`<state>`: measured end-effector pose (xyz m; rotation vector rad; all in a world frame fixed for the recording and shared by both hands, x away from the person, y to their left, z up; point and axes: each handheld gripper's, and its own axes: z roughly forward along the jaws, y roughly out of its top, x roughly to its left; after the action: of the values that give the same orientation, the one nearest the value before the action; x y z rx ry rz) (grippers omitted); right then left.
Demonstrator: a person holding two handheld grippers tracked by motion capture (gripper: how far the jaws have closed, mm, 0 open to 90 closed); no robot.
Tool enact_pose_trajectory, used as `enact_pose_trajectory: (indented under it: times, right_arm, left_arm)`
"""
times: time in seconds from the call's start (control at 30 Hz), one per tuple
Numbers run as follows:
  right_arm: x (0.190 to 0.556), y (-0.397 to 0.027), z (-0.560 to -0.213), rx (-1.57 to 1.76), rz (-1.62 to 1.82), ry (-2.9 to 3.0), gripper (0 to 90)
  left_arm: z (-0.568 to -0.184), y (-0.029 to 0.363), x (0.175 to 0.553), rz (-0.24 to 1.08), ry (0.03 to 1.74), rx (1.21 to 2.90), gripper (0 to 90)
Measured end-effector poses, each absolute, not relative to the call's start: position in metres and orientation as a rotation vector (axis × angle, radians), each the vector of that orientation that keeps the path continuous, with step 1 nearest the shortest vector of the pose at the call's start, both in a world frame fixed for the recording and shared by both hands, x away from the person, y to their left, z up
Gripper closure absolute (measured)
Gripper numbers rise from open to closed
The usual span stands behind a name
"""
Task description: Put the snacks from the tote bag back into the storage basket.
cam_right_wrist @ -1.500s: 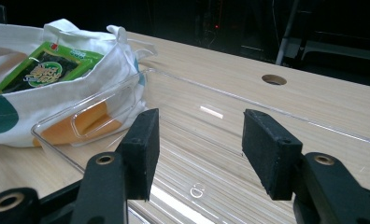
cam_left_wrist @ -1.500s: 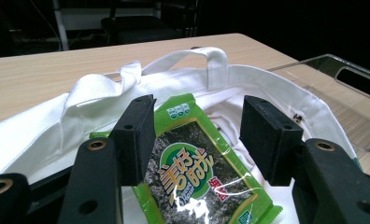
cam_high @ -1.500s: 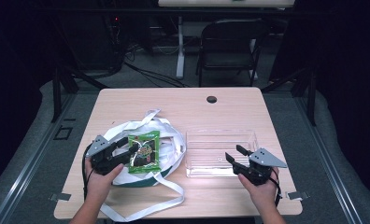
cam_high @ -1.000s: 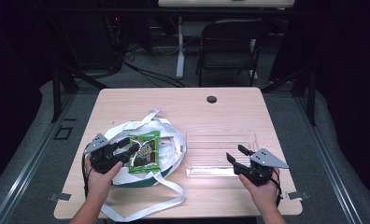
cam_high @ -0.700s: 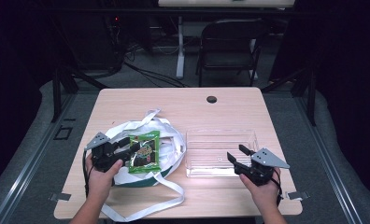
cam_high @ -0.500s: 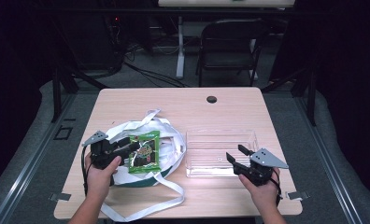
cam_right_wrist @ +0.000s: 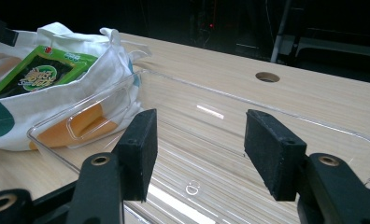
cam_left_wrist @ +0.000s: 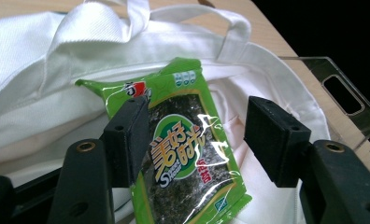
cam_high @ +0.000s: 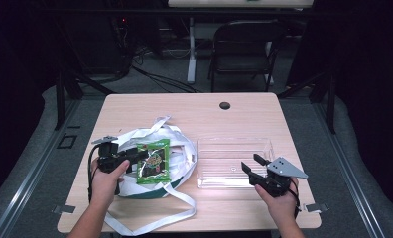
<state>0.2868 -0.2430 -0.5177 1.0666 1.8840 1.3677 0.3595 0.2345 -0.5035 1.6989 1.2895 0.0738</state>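
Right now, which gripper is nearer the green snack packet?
Left. The left gripper straddles the green snack packet lying on the white bag; the right gripper sits across the table at the clear tray.

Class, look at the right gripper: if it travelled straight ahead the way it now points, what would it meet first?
Most likely the clear plastic tray. The right gripper points with open jaws over the tray's near edge, so it would probably pass over the rim and meet the tray's floor or far wall; depth is hard to judge.
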Motion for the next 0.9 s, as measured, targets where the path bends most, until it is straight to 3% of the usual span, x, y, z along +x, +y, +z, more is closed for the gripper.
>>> enact_pose_trajectory:
  times: [0.47,0.9]
  right_arm:
    - [0.288,-0.245,-0.519,1.084,1.376,1.886,44.3]
    - [0.288,-0.243,-0.52,1.079,1.37,1.905,44.3]
  left_arm:
    - [-0.505,0.236,0.376,0.048,1.443,1.767,32.1]
    - [-0.517,0.229,0.395,-0.045,1.494,1.814,31.9]
